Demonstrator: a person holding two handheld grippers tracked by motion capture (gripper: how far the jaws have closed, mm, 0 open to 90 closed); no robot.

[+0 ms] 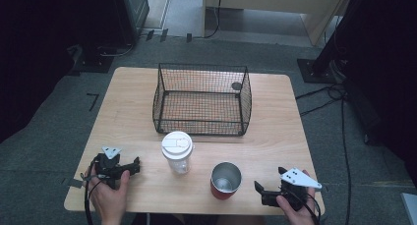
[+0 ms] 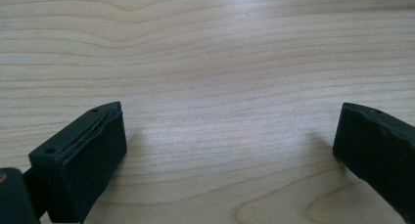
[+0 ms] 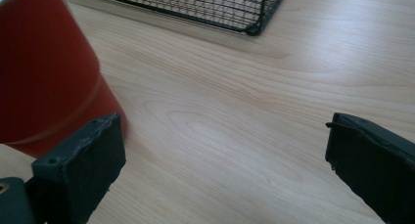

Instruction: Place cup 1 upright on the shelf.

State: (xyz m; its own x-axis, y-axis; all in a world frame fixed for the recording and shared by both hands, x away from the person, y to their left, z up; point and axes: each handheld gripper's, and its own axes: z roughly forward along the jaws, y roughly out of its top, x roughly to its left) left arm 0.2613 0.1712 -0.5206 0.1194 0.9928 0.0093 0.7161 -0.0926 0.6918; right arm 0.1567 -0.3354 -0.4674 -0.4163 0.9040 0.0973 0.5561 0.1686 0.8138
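Note:
My left gripper [image 1: 134, 165] rests low over the wooden table [image 1: 128, 112] near its front left corner, held in a hand. Its jaws stand wide open over bare wood [image 2: 230, 131], with nothing between them. A clear cup with a white lid [image 1: 177, 152] stands upright just to its right. Near the front right, my right gripper [image 1: 260, 191] is also open and empty [image 3: 225, 136]. A red cup with a shiny metal inside [image 1: 225, 181] stands upright to its left, and its red wall [image 3: 44, 72] is close beside one jaw.
A black wire basket [image 1: 201, 99] with nothing in it stands at the middle back of the table, and its near corner [image 3: 195, 4] appears in the right gripper view. Cables and dark stands lie on the grey floor around the table.

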